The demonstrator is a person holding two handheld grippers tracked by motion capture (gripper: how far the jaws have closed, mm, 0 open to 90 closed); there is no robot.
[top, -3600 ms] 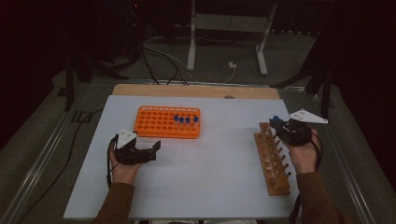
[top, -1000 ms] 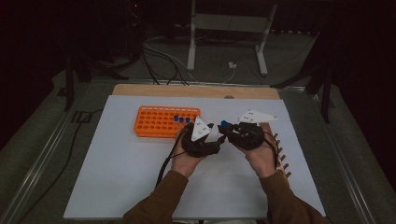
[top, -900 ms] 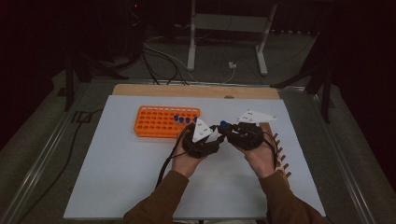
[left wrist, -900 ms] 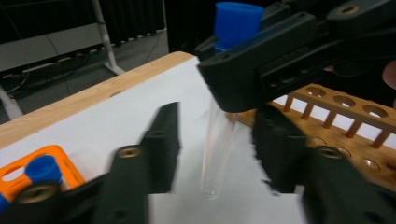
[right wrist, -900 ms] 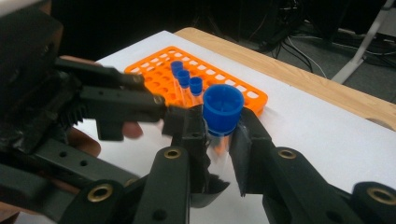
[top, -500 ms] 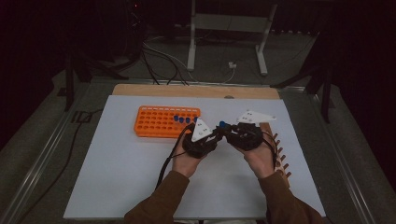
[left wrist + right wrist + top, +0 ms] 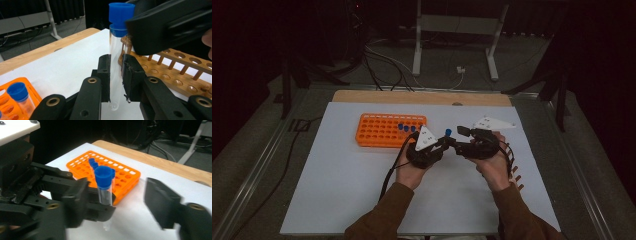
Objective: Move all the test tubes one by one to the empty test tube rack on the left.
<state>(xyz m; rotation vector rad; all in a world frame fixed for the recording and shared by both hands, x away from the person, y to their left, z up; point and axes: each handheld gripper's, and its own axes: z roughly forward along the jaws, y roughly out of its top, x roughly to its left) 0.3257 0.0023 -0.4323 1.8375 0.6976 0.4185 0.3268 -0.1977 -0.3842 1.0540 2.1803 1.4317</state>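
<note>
Left gripper [image 7: 116,77]: in the left gripper view its two black jaws rise from the bottom edge and are clamped on the clear wall of the tube, low on its length; in the high view it is seen just left of frame centre, held in the person's left hand [image 7: 412,170].
Tube [image 7: 116,62]: a clear test tube with a blue cap [image 7: 121,18] is held upright between the left jaws, its rounded bottom hanging just above the white mat; in the right gripper view it stands at frame centre [image 7: 104,192].
Right gripper [image 7: 117,202]: its jaws have just been opening and are seen spread apart, one on each side of the tube, with the right-hand jaw well clear of the glass and blurred; nothing is pressed by its pads. In the high view it is placed just right of centre.
White mat [image 7: 337,180]: spread over the table under both hands.
Wooden rack [image 7: 185,72]: seen at the right of the left gripper view, behind the tube, with open round holes.
Orange rack [image 7: 384,130]: set at upper left of centre in the high view, beyond the left gripper, with a few blue-capped tubes [image 7: 407,128] standing in it.
</note>
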